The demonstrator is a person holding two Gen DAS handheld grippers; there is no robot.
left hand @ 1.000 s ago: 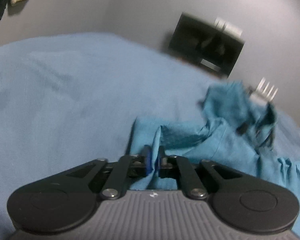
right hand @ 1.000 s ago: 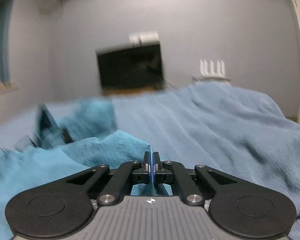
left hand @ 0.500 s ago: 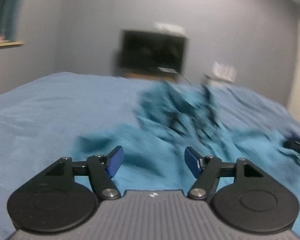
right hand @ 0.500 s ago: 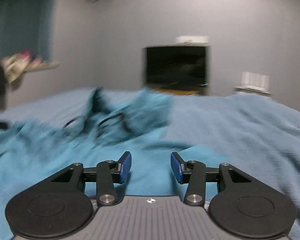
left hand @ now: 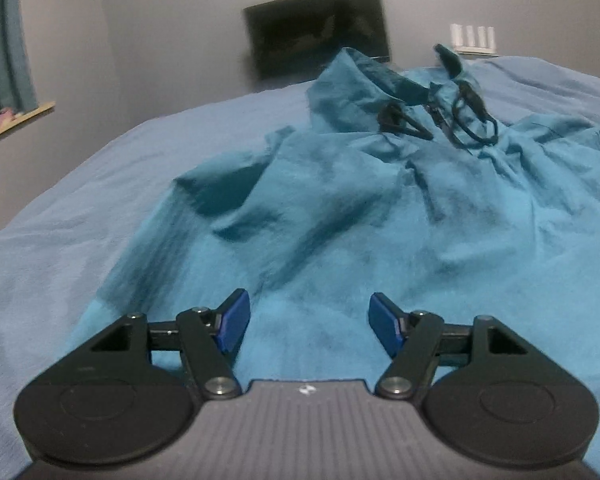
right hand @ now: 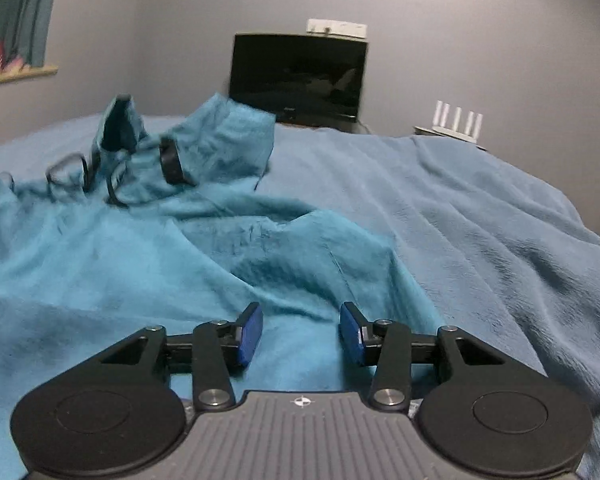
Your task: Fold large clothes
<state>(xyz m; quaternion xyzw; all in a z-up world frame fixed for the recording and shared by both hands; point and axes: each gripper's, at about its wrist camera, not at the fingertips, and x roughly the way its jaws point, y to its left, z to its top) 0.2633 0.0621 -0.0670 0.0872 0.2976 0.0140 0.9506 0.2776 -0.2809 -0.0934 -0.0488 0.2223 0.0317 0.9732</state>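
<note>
— What are you holding right now?

— Nothing. I am carrying two claws. My left gripper (left hand: 307, 322) is standing released, its two blue pads (left hand: 233, 322) spread apart with only air between them, and its jaws have just been opening. My right gripper (right hand: 301, 333) is also released, a little narrower, and it too has just been opening. Neither is pinching any cloth.

— Where is the garment lying?

— One large teal woven garment (left hand: 340, 208) is lying crumpled on the light blue fleece bedspread (right hand: 480, 220), directly ahead of and beneath both claws. In the left view it is spreading from the near edge of the bed up toward the far edge; in the right view (right hand: 120, 264) it is filling the left half, leaving the bed's right side bare.

— Anything on it?

— At its far end a collar or hood part (right hand: 228, 136) is standing up in a bunch, with black cord loops and straps (left hand: 470, 120) lying over it. I cannot count those loops for certain.

— And beyond the bed?

— One dark flat screen (right hand: 298, 78) is leaning against the grey wall, and one white router with four upright antennas (right hand: 458, 120) is sitting to its right.
</note>
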